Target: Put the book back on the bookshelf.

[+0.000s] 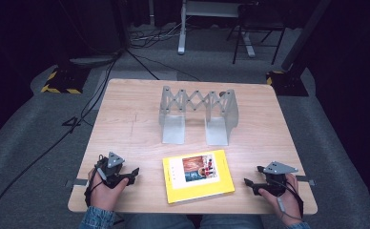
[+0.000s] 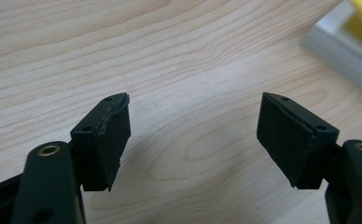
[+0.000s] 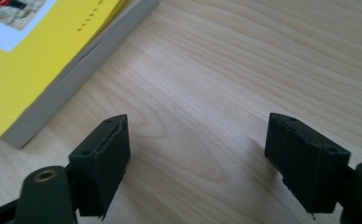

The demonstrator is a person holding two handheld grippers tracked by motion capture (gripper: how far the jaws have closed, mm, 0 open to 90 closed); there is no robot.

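A yellow book with a picture on its cover lies flat near the table's front edge, between the two hands. Left of it my left gripper rests low over the wood, jaws wide apart and empty; its own view catches the book's corner at the upper right. On the other side my right gripper stands open too, pointing at the book's right edge with a gap between; in its view the book lies at the upper left.
A grey metal expandable rack with scissor-link back stands at the table's middle rear. Beyond the table are stands, cables and a yellow-black striped base on the grey floor.
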